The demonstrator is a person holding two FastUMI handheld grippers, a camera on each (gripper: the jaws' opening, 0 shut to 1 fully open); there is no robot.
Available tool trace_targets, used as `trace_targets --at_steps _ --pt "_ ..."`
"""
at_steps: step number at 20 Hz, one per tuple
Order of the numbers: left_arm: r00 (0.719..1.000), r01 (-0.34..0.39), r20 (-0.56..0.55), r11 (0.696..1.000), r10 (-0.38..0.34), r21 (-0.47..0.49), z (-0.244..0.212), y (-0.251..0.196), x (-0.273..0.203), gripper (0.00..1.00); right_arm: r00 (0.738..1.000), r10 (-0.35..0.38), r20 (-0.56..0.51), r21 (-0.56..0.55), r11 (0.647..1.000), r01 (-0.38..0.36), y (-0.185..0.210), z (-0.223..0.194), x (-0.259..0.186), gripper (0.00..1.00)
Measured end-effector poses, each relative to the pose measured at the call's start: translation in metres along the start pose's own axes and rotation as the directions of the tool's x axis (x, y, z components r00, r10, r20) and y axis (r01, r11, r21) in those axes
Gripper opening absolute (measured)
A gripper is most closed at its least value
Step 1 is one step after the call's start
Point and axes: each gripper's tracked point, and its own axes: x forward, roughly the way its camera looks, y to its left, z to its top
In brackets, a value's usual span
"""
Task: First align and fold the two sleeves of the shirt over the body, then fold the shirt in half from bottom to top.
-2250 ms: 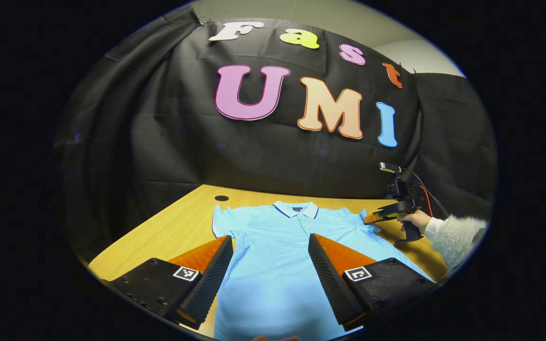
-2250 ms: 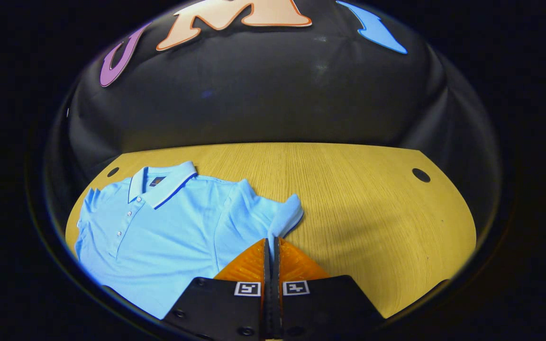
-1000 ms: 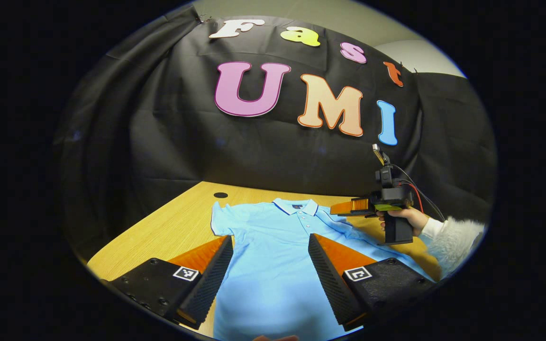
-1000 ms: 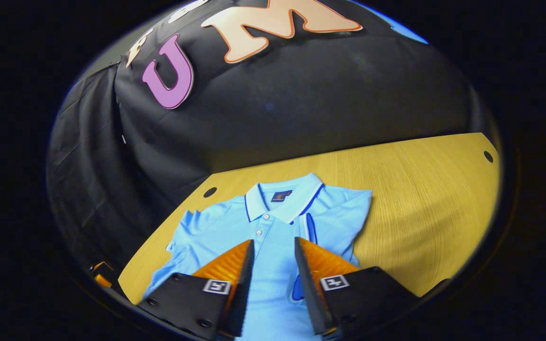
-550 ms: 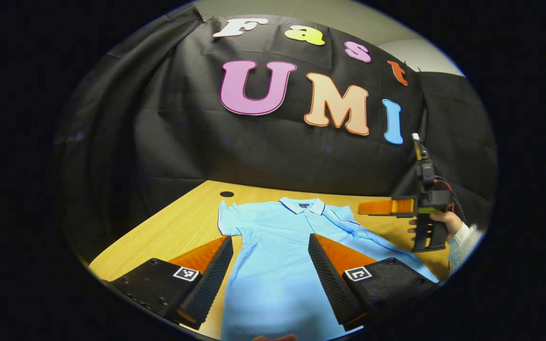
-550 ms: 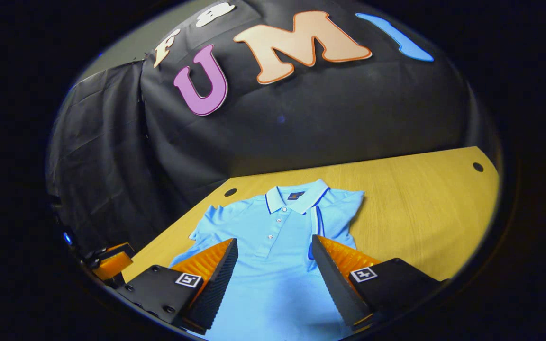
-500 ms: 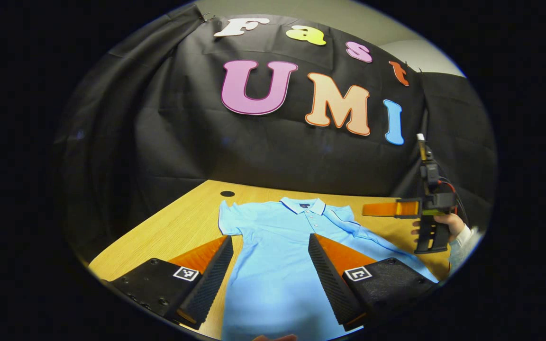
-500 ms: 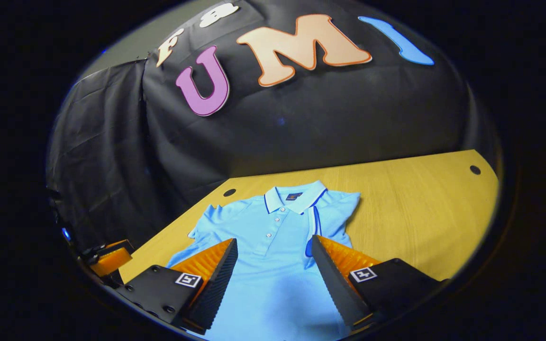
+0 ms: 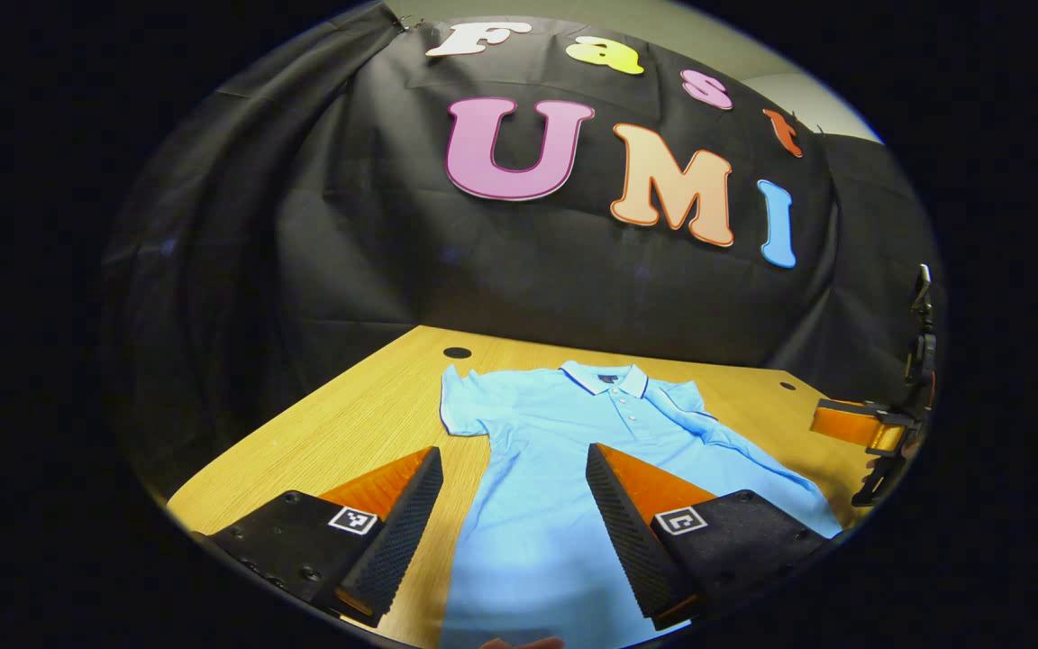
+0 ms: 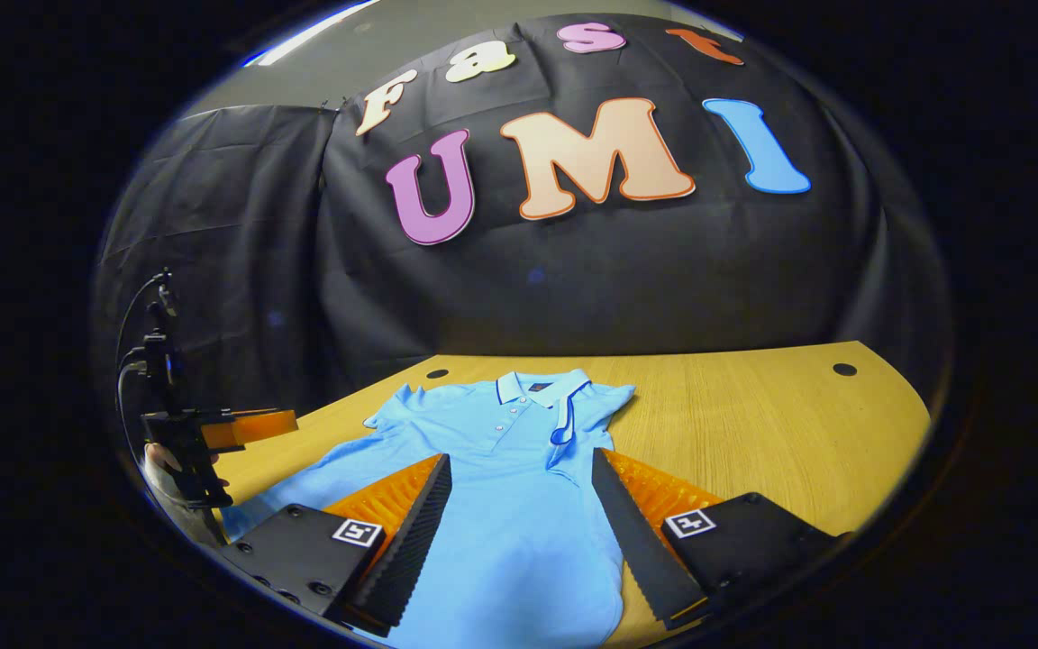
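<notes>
On the wooden table (image 9: 366,424) lies one light blue polo shirt (image 9: 564,451), face up, and two hand-held grippers hover over its near end. Going from left to right, the left gripper (image 9: 512,518) sits low and level above the shirt's lower body, fingers spread wide with cloth showing between them, pinching nothing. In the right gripper view it shows at the far left, held level. The right gripper (image 10: 519,532) hangs likewise, spread apart and empty, aimed at the collar (image 10: 541,389). The shirt's long axis runs from the near edge toward the back wall, collar farthest. One sleeve (image 9: 460,406) lies spread flat; the other sleeve (image 10: 587,415) is folded over the body.
</notes>
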Motion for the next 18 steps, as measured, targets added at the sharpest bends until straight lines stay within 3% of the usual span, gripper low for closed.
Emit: trace_targets --at_steps 4,10,18 --pt "0.999 -0.039 0.009 0.999 0.039 0.003 0.010 0.011 0.020 0.95 0.999 -0.014 0.040 -0.004 1.000 0.015 -0.007 0.008 -0.017 0.98" --pt "0.998 -0.032 -0.057 0.999 0.030 -0.028 0.026 0.020 0.061 0.94 0.998 -0.003 0.056 -0.021 1.000 0.005 -0.004 0.013 -0.025 0.98" --pt "0.982 -0.109 -0.153 0.994 0.110 0.018 0.038 0.051 0.149 0.94 0.999 -0.026 0.023 -0.023 0.999 0.027 -0.018 0.006 -0.021 0.98"
